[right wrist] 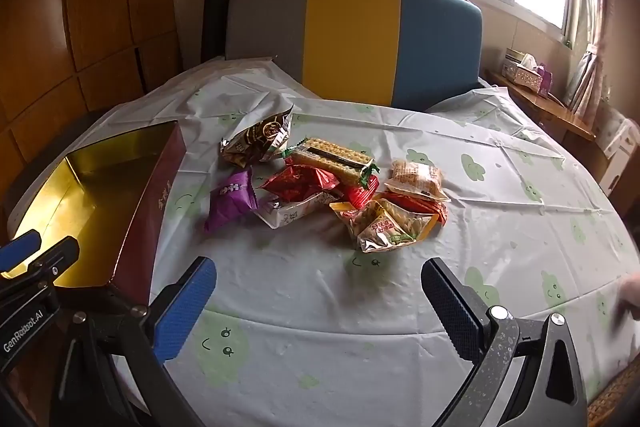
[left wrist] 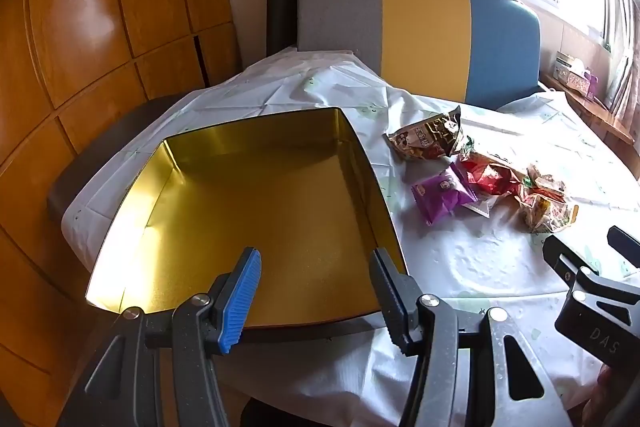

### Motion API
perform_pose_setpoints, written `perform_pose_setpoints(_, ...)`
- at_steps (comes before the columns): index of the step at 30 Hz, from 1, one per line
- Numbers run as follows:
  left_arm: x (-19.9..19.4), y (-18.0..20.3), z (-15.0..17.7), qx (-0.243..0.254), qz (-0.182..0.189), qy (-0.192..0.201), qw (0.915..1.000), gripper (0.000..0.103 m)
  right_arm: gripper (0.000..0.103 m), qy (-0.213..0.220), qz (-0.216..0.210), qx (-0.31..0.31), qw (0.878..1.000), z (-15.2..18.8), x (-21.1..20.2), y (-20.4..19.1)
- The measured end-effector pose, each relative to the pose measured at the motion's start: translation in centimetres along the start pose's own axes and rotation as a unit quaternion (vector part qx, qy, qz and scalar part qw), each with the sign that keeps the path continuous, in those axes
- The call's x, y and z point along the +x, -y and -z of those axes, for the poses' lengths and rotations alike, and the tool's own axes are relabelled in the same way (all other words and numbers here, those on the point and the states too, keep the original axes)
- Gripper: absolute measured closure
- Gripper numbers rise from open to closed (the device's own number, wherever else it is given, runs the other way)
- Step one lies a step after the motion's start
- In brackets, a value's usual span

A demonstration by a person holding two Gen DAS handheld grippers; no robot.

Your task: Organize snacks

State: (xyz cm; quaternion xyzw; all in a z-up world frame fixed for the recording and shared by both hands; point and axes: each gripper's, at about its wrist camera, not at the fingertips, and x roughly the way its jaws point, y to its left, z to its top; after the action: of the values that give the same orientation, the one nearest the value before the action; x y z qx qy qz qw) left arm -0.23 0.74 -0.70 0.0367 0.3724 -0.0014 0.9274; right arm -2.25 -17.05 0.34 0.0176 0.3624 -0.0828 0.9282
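Nothing packed yet: my left gripper (left wrist: 316, 283) hangs spread over the empty tin (left wrist: 256, 211), right gripper (right wrist: 318, 291) spread wide; next I reach for the snacks (right wrist: 320, 187)

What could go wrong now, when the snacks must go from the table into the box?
1. The snacks lie in a loose overlapping pile; closing on the purple packet may also catch the white packet beside it.
2. The cracker pack looks brittle; a hard squeeze could break it.
3. The tablecloth is wrinkled; the open right gripper could snag it. The open left gripper hovers over the empty box, which might slide if bumped.
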Motion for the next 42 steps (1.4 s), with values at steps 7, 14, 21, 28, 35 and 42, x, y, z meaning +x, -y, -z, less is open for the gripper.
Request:
perform_pose_setpoints(7,0.0,0.2,0.1,0.004,-0.001,-0.001,1.0000,0.046,0.000,0.001,0.000,0.002,1.000,0.0,0.1,0.3)
perform_pose_setpoints(14,0.0,0.3,0.0,0.009,-0.001,-0.002,1.0000,0.046,0.000,0.003,0.003,0.002,1.000,0.1,0.2,0.4)
perform_pose_setpoints(21,0.0,0.4,0.0,0.011,0.000,-0.001,0.9999,0.046,0.000,0.008,0.003,0.001,1.000,-0.2,0.2,0.9)
perform_pose_setpoints(28,-0.1,0.9,-0.2,0.019,-0.002,0.003,0.9998,0.046,0.000,0.007,0.003,0.005,1.000,-0.5,0.1,1.4)
perform_pose_setpoints(35,-0.2,1.4,-0.2,0.027,-0.002,0.006,0.9996,0.046,0.000,0.000,0.002,0.011,1.000,-1.0,0.2,2.1)
perform_pose_setpoints(42,-0.3,1.9,-0.2,0.035,0.000,0.006,0.9994,0.046,0.000,0.005,0.008,0.018,1.000,-1.7,0.1,3.3)
